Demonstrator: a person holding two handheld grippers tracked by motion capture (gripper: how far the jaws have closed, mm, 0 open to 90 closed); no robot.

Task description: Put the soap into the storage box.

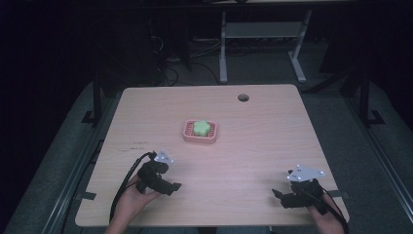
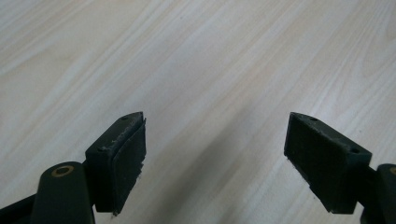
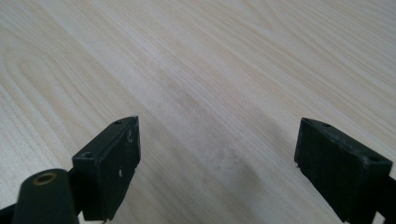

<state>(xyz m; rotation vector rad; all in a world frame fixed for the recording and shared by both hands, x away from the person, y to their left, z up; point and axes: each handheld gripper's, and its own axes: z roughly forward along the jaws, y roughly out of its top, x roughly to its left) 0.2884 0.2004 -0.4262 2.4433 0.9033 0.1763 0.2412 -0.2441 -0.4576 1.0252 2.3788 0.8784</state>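
Centrally on the table point(image 1: 272, 126) sits a pink tray point(image 1: 187, 133) holding a green flower-shaped piece point(image 1: 201, 127), well apart from both tools. Left gripper point(image 1: 171, 186) and right gripper point(image 1: 280, 196) — jaws spread, empty. Risk: a careless reach could shove the tray aside. Dim light obscures the piece's material — soap, perhaps.

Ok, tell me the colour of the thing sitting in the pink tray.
Light green: a flower-shaped piece in the slatted pink tray, best seen in the high view.
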